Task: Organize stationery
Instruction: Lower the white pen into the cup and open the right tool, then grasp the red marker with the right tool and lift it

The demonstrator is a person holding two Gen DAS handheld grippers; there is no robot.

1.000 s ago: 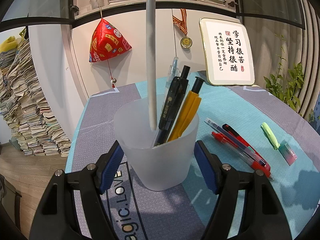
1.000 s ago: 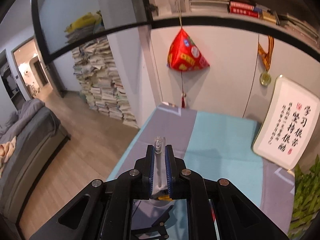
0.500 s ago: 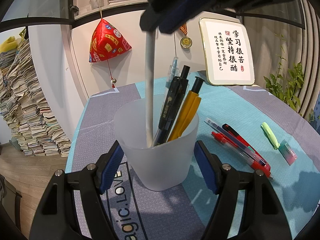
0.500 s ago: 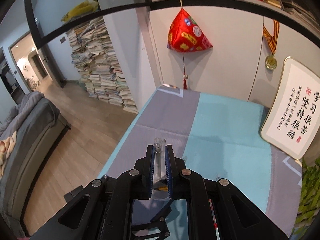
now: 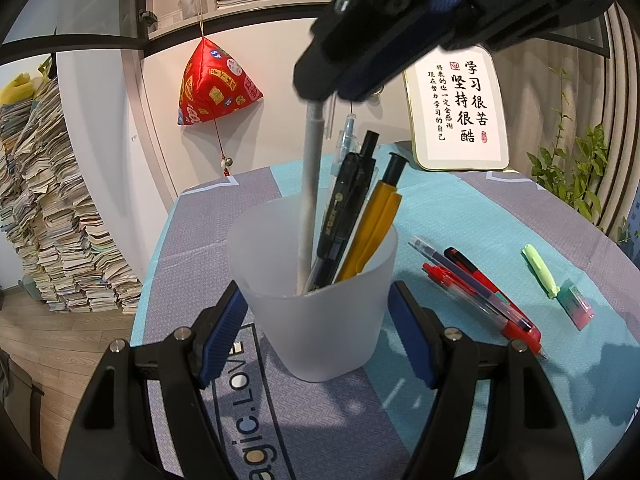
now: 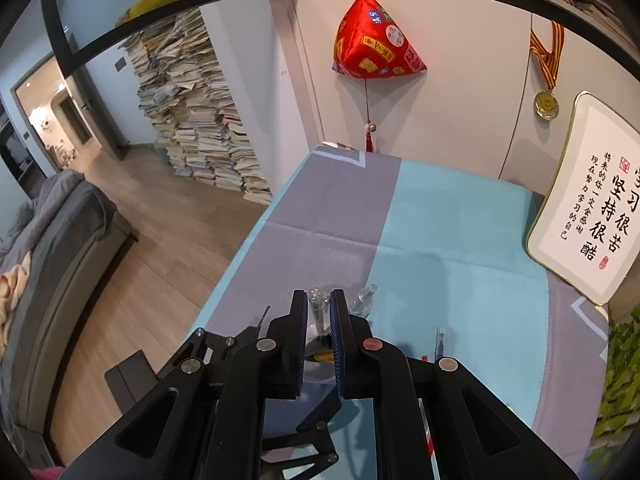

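Nearest me, my left tongs (image 5: 316, 316) are clenched around the frosted cup (image 5: 316, 304), one blue pad pressed against each side of its wall, keeping it upright on the tablecloth (image 5: 460, 216). They have not shifted.

What has changed sits just above: a moment ago the grey pen (image 5: 310, 184) hung high over the rim with only its tip inside; now my right tongs (image 5: 334, 94) have come down and most of its length is in the cup, leaning against the near-left side beside the black pen (image 5: 348, 200) and the yellow pen (image 5: 372, 232). I judge the placing nearly finished, with only the letting go to come.

In the right wrist view my right tongs (image 6: 319, 312) are almost fully closed, grasping the grey pen's top end (image 6: 316, 300) between their pads.

Off to the right of my left tongs, still loose on the cloth, lie the red pens (image 5: 480, 292), and farther right the green highlighter (image 5: 540, 270) and the eraser (image 5: 578, 306). Those remain to be gathered.

Beyond the cup, the framed calligraphy (image 5: 460, 108) leans against the wall.
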